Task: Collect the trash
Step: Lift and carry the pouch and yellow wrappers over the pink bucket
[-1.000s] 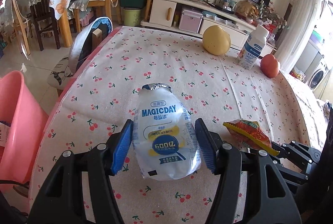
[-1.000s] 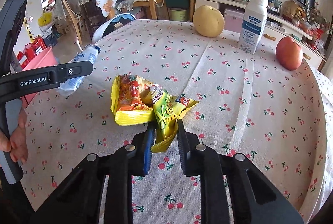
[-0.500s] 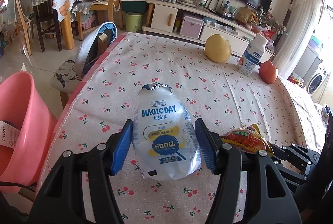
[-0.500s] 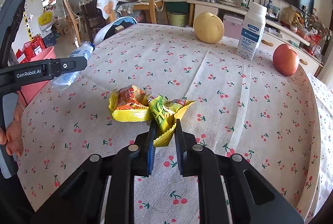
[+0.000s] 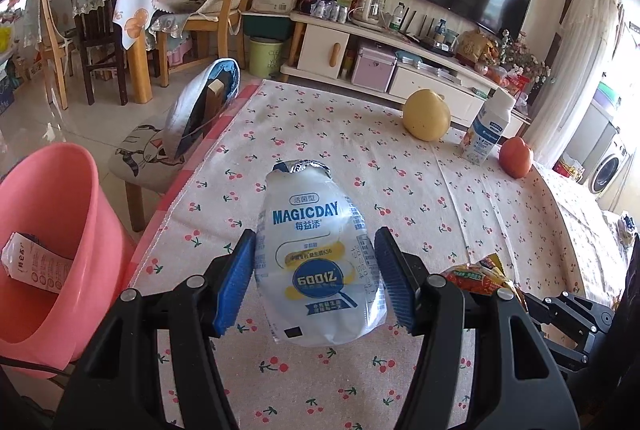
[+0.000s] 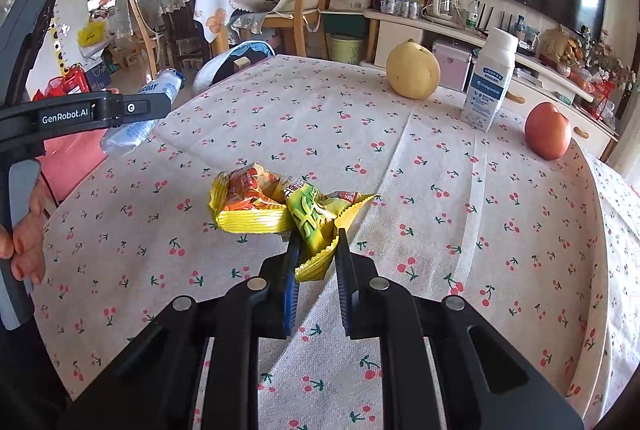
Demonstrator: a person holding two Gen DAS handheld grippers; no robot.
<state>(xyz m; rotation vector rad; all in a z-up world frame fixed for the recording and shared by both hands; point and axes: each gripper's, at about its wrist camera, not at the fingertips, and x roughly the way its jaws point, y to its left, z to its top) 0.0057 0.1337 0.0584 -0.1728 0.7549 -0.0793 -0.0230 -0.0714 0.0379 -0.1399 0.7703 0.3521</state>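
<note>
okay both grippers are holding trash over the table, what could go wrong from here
The right gripper pinches only one corner of the snack wrappers; the crumpled bundle may slip out or separate on the way to the pink bucket. The left gripper squeezes a thin MAGICDAY bottle, which could crumple and pop free.

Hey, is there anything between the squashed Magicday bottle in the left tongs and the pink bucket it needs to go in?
Nothing visible. The crushed clear plastic Magicday bottle sits clamped in the left tongs above the cherry-print tablecloth. The pink plastic bucket stands open beside the table edge, with only open air between them.
</note>
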